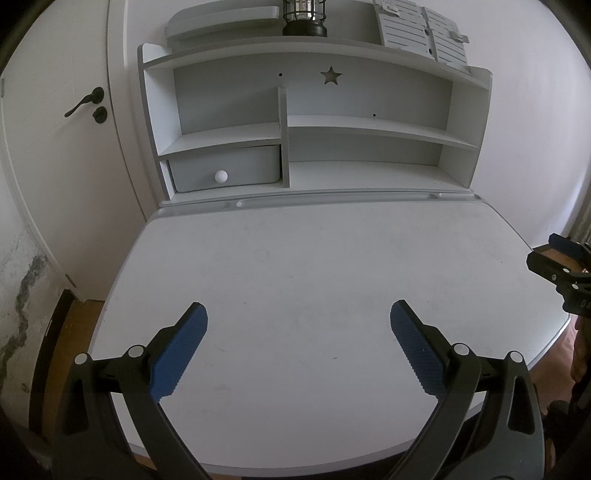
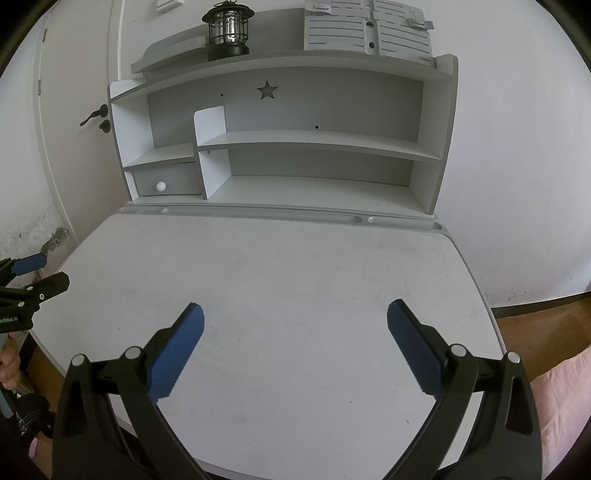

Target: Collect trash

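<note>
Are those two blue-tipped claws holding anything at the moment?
No. The left gripper and right gripper are both wide open above the desk, nothing between their fingers.

**Count of things in view**

2 grippers: left (image 1: 298,314), right (image 2: 295,314), each with 2 blue pads (image 1: 177,354). 1 desk (image 1: 314,266) carrying 1 hutch (image 1: 369,92) with 1 drawer (image 1: 225,168), 1 white knob (image 1: 221,176) and 1 star cutout (image 1: 330,75). 1 lantern (image 2: 229,31) on top. 1 door (image 1: 55,147) with 1 handle (image 1: 85,101)

Left tool (image 1: 298,314), right tool (image 2: 295,314): black frames, ribbed blue pads, silver rivets.
</note>
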